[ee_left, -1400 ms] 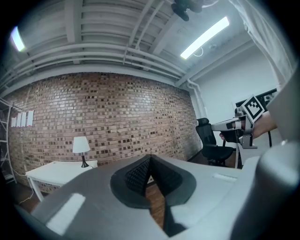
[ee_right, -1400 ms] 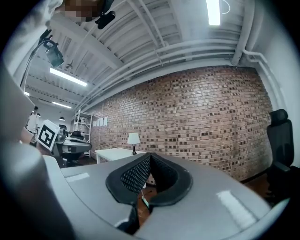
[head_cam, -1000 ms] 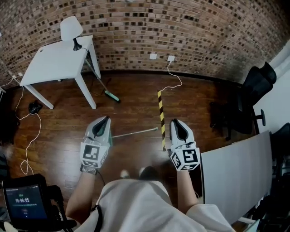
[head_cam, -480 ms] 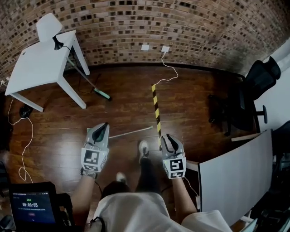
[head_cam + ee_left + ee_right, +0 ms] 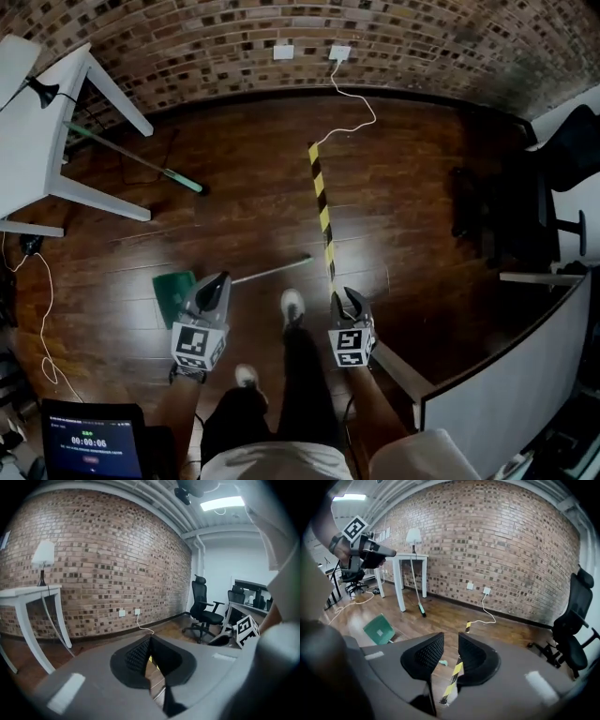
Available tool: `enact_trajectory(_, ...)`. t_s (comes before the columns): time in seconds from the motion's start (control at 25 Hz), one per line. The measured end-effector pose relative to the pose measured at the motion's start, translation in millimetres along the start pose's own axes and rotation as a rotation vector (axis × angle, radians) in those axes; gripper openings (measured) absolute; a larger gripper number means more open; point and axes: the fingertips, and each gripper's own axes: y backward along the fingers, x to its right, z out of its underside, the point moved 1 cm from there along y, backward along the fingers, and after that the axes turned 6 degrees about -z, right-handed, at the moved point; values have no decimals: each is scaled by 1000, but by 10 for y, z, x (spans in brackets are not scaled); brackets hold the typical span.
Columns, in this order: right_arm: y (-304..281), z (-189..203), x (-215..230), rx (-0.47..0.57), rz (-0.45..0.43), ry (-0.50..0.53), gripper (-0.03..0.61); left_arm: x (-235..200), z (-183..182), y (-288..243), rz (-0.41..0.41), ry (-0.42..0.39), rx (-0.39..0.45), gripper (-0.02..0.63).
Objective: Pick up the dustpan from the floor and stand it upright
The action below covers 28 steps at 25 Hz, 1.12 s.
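Right tool (image 5: 450, 644) is standing slightly spread, its jaws having just been opening, nothing between them; left tool (image 5: 149, 641) is showing its tips pressed together, empty. Just ahead-left of it the green dustpan (image 5: 174, 293) is lying flat on the floor (image 5: 403, 187), handle (image 5: 272, 272) running across before both tools. Approach seems to be going on; next, a tool should be pinching that handle and tipping the pan upright. Behind the left tool, a screen (image 5: 89, 442) is reading 00:00:06.

**Gloss underfoot, rough brick behind**

The dark wooden plank floor (image 5: 234, 187) carries a glossy varnish. The red-brown brick wall (image 5: 187, 37) looks rough and matt. The flat green plastic dustpan (image 5: 173, 292) is smooth, and the white painted desk (image 5: 23, 131) is matt.
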Motion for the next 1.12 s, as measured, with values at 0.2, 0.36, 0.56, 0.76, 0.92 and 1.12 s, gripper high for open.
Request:
enact_trajectory(0.2, -916, 643, 216, -9, 34, -29, 109, -53, 1021, -899, -21, 42, -66, 2)
enact_trajectory(0.36, -1641, 1158, 270, -18, 17, -47, 112, -56, 1844, -1505, -27, 62, -108, 2)
enact_trajectory(0.56, -2305, 1651, 214, -6, 3, -56, 129, -36, 2688, -1987, -30, 80, -131, 2)
enact_trajectory(0.76, -2826, 2162, 160, 19, -30, -37, 149, 168, 3370, -2402, 19, 74, -146, 2)
enact_trajectory(0.92, -3161, 2657, 82, -1, -81, 60, 181, 393, 3767, -2653, 75, 60, -146, 2)
enact_trajectory(1.12, -3578, 3112, 32, -55, -96, 143, 181, 568, 4139, -2853, 134, 39, -145, 1)
